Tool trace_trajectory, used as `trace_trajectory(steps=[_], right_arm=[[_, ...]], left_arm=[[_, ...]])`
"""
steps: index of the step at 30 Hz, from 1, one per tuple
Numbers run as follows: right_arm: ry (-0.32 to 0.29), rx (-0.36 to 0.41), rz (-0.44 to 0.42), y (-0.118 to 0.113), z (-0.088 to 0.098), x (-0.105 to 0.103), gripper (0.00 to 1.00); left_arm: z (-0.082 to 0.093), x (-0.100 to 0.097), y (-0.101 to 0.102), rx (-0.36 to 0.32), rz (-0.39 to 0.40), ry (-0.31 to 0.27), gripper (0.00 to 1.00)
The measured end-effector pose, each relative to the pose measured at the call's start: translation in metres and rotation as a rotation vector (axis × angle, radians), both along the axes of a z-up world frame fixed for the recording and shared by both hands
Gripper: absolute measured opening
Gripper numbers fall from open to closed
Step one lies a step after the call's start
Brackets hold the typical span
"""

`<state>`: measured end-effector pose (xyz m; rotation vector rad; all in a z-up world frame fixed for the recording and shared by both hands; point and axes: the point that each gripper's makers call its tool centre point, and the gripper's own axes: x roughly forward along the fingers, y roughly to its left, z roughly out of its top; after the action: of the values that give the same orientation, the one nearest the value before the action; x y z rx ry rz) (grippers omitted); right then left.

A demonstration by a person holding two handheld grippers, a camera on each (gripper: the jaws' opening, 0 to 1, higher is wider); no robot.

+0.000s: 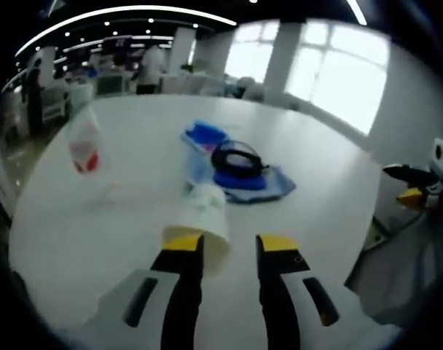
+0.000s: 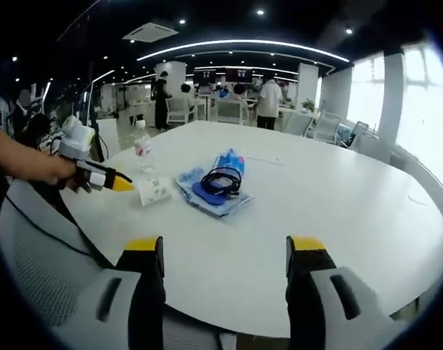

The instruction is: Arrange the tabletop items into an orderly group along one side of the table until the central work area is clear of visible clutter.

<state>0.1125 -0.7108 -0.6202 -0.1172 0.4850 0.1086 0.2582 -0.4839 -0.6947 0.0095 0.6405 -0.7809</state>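
A white paper cup (image 1: 205, 219) lies on its side on the round white table (image 1: 323, 175), its rim against the left fingertip of my left gripper (image 1: 231, 244), which is open. Beyond it a black coiled cable (image 1: 237, 157) rests on a blue disc and a blue cloth (image 1: 274, 187), beside a blue packet (image 1: 203, 137). A clear water bottle (image 1: 84, 142) with a red label stands at the left. In the right gripper view my right gripper (image 2: 225, 248) stands open over the table's near edge (image 2: 229, 306), far from the cup (image 2: 153, 191), cable (image 2: 220, 181), packet (image 2: 231, 162) and bottle (image 2: 142, 148).
A person's hand holds the left gripper (image 2: 114, 181) at the table's left side. The right gripper (image 1: 414, 191) shows at the right edge. A grey mesh chair (image 2: 39, 270) sits near the table. Office chairs and standing people (image 2: 267, 102) fill the far background.
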Motion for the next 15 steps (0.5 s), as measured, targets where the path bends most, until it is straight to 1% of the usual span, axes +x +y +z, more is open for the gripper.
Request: trace_trajectory(steps=[3,4,6,8,9,15], right_arm=[[-0.001,-0.026,0.012,-0.001,0.0,0.001,0.63],[0.006,-0.044,0.023,-0.002,-0.001,0.001,0.61],[0.001,-0.066,0.023,-0.004,0.001,0.002,0.57],[0.003,-0.055,0.025,-0.006,0.001,0.002,0.57],[0.007,-0.058,0.016,-0.008,0.001,0.002,0.54],[-0.001,-0.058,0.033,-0.004,0.002,0.004,0.51]], left_arm=[[-0.004,0.002,-0.002,0.011,0.0,0.001,0.26],[-0.005,0.002,-0.002,0.013,0.003,0.001,0.26],[-0.006,0.002,-0.002,0.016,0.008,0.001,0.25],[-0.008,0.003,-0.003,0.021,0.012,0.004,0.25],[-0.01,0.003,-0.003,0.025,0.016,0.006,0.25],[-0.015,0.008,-0.006,0.031,0.032,0.0,0.24]])
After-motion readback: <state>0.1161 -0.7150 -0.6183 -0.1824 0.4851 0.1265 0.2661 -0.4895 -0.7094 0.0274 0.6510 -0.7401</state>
